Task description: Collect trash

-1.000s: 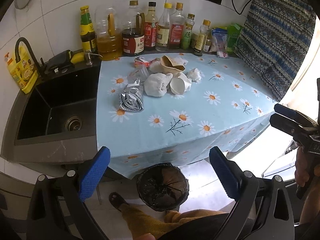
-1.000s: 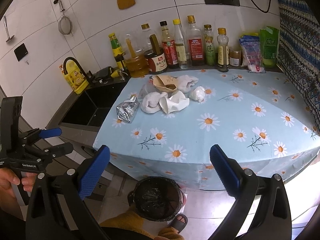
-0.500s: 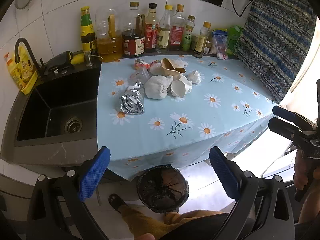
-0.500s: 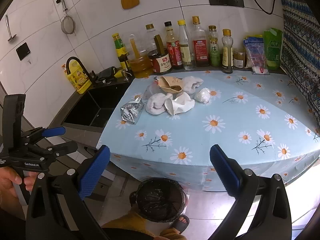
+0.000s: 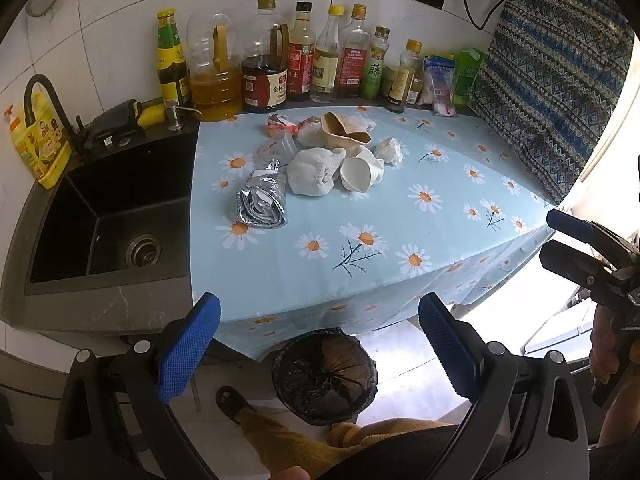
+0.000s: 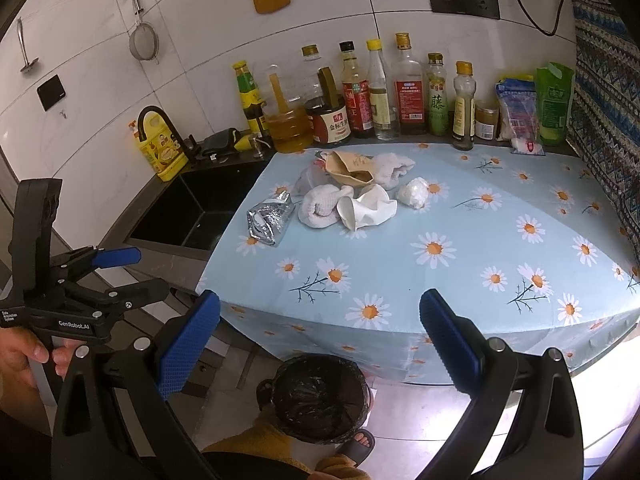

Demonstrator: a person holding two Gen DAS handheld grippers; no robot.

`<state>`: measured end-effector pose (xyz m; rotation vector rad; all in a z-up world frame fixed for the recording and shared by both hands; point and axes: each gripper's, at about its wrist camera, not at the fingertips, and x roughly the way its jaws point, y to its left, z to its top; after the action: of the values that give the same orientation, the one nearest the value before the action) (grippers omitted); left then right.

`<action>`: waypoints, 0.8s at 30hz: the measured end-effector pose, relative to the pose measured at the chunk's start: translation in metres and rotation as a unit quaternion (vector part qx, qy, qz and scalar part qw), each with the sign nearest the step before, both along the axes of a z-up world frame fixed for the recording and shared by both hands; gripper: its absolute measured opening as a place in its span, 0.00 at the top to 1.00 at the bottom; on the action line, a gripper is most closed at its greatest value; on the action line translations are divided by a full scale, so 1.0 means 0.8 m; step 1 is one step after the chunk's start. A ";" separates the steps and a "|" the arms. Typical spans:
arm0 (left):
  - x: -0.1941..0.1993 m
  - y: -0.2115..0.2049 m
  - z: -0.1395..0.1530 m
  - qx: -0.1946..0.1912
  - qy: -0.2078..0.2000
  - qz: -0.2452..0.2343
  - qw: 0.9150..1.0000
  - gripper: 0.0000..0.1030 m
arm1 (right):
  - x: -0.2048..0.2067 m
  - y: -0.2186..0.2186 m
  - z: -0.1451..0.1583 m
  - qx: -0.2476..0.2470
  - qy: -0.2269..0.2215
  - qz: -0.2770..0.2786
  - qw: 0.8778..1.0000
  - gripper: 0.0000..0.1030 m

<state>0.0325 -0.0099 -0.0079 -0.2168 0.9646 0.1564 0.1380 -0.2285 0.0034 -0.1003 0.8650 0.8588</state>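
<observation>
The counter [image 5: 400, 240] under its pale blue daisy-print cloth carries the whole heap, so as far as these views show the collecting has not begun. On the floor in front of it, just below the hanging edge of the cloth, stands the round bin lined with a black plastic bag [image 5: 325, 374]; its inside looks dark and I cannot tell whether anything lies in it. All the trash sits clustered toward the back-left part of the counter, near the row of sauce and oil bottles [image 5: 296, 68] and beside the black sink [image 5: 108, 224]. Largest of the pieces are the crumpled silver foil pouch [image 5: 262, 202] at the sink side and the lumpy white cloth-like wad [image 5: 314, 170] touching the squashed white paper cup [image 5: 360, 172] to its right. Behind them lie the crushed brown paper cup [image 5: 340, 134], a second crumpled white wad [image 6: 394, 168] and a clear plastic wrapper with a red-printed scrap [image 5: 282, 136]; smallest is the balled white tissue [image 5: 390, 150], a little apart on the right. The left tool [image 5: 319, 352] and the right tool [image 6: 319, 350] both hang short of the counter edge, above the bin, with jaws spread wide and nothing between them. Every piece is left to pick up and drop into the bin.
</observation>
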 end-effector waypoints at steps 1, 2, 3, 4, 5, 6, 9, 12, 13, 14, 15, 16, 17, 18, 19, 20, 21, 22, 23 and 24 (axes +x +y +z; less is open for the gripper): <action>0.000 0.000 0.000 0.001 0.000 0.000 1.000 0.06 | 0.001 0.000 0.000 0.000 0.001 0.001 1.000 0.04; 0.001 -0.001 0.000 0.002 0.001 0.000 1.000 0.06 | 0.001 0.001 0.000 0.000 0.001 0.002 1.000 0.04; 0.001 -0.001 0.000 0.004 0.001 0.000 1.000 0.06 | 0.000 0.003 0.001 -0.002 0.000 0.003 1.000 0.04; 0.001 0.000 -0.001 0.003 0.001 0.000 1.000 0.06 | 0.000 0.004 0.001 -0.004 -0.002 0.004 1.000 0.04; 0.001 -0.001 -0.001 0.003 0.001 0.000 1.000 0.06 | 0.000 0.006 0.001 -0.004 -0.003 0.005 1.000 0.04; 0.001 0.000 0.000 0.002 0.000 0.000 1.000 0.06 | 0.001 0.006 0.001 -0.004 -0.003 0.006 1.000 0.04; 0.004 0.002 0.000 0.004 0.001 0.003 1.000 0.06 | 0.004 0.007 -0.001 -0.003 -0.001 0.003 1.000 0.04; 0.005 0.005 0.000 0.002 0.001 0.004 1.000 0.06 | 0.007 0.007 -0.002 0.001 0.003 0.000 1.000 0.04; 0.005 0.006 0.000 0.004 0.002 0.006 1.000 0.06 | 0.008 0.007 -0.002 0.001 0.004 0.001 1.000 0.04; 0.006 0.006 -0.001 0.003 0.003 0.006 1.000 0.06 | 0.009 0.007 -0.002 0.001 0.004 0.001 1.000 0.04; 0.007 0.007 -0.001 0.001 0.003 0.007 1.000 0.06 | 0.008 0.006 -0.003 0.001 0.003 0.000 1.000 0.04; 0.008 0.008 -0.002 0.000 0.003 0.007 1.000 0.06 | 0.009 0.006 -0.003 0.001 0.003 0.000 1.000 0.04; 0.009 0.008 -0.002 0.000 0.003 0.007 1.000 0.06 | 0.009 0.006 -0.003 0.001 0.004 0.000 1.000 0.04; 0.009 0.008 -0.002 0.001 0.003 0.006 1.000 0.06 | 0.009 0.006 -0.004 0.001 0.006 -0.001 1.000 0.04; 0.010 0.009 -0.002 0.001 0.004 0.006 1.000 0.06 | 0.010 0.006 -0.004 0.002 0.006 -0.001 1.000 0.04; 0.011 0.009 -0.003 0.001 0.005 0.007 1.000 0.06 | 0.013 0.005 -0.004 0.003 0.008 -0.001 1.000 0.04; 0.012 0.009 -0.003 0.001 0.005 0.006 1.000 0.06 | 0.014 0.005 -0.004 0.004 0.009 -0.001 1.000 0.04; 0.013 0.009 -0.004 0.001 0.006 0.006 1.000 0.06 | 0.015 0.005 -0.004 0.003 0.009 -0.001 1.000 0.04; 0.013 0.008 -0.004 0.002 0.008 0.006 1.000 0.06 | 0.015 0.005 -0.004 0.003 0.009 -0.002 1.000 0.04; 0.014 0.007 -0.005 0.002 0.009 0.004 1.000 0.06 | 0.016 0.005 -0.005 0.002 0.009 -0.002 1.000 0.04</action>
<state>0.0435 -0.0047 -0.0118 -0.2163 0.9816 0.1687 0.1504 -0.2242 -0.0007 -0.0865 0.8805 0.8591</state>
